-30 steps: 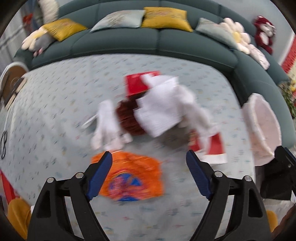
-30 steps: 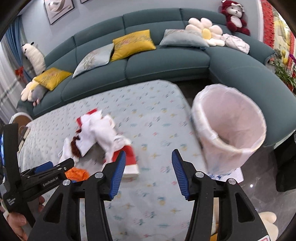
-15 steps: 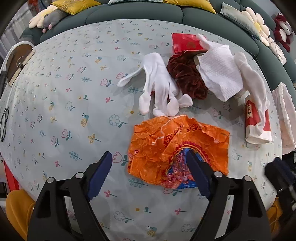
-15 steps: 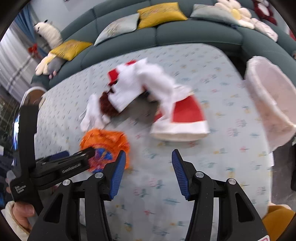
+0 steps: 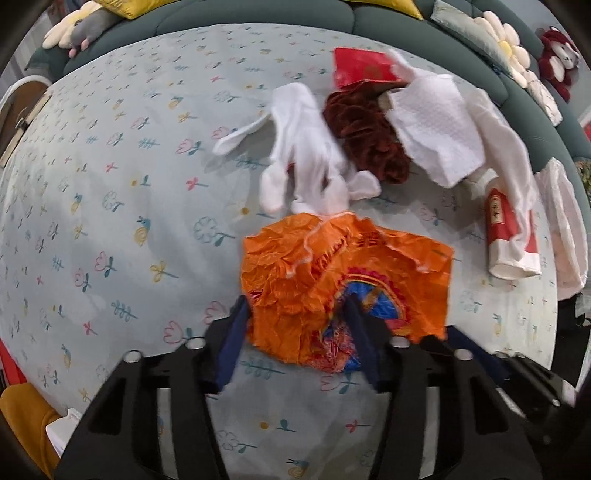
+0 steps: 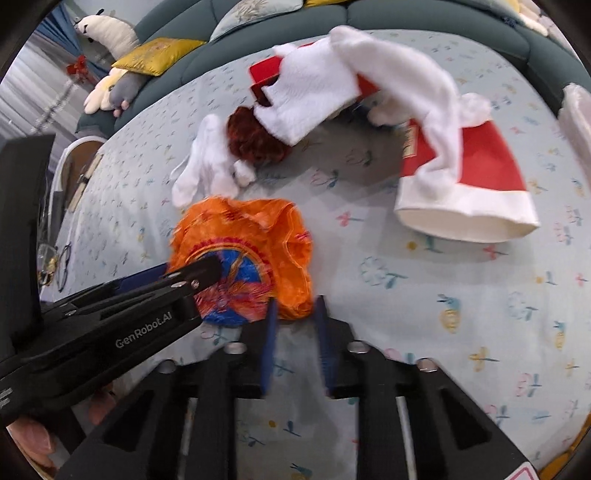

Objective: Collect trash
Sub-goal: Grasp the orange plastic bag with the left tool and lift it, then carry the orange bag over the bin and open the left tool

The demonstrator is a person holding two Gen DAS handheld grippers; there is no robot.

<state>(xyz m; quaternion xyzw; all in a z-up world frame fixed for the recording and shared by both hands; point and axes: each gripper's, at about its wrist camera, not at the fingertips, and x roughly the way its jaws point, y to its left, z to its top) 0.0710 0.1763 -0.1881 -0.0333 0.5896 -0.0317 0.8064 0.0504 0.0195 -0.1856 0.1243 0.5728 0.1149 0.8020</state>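
Note:
A crumpled orange snack bag [image 5: 343,280] lies on the flowered tablecloth [image 5: 110,206]; it also shows in the right wrist view [image 6: 255,236]. My left gripper [image 5: 295,332] has its jaws narrowed around the bag's near edge, touching it. My right gripper [image 6: 293,325] has its jaws close together around the bag's right corner. Behind the bag lie a white glove [image 5: 303,155], a dark red cloth [image 5: 369,140], a white paper towel [image 5: 436,125], a red packet [image 5: 362,68] and a red-and-white paper cup [image 6: 472,184] under a second white glove [image 6: 413,81].
A teal sofa [image 5: 258,14] with cushions and plush toys curves behind the table. A white lined bin [image 5: 565,229] stands off the table's right edge. Glasses [image 6: 55,266] lie at the table's left side.
Both grippers have come down to the orange bag and their jaws have narrowed around it. The right gripper swung left, away from the bin.

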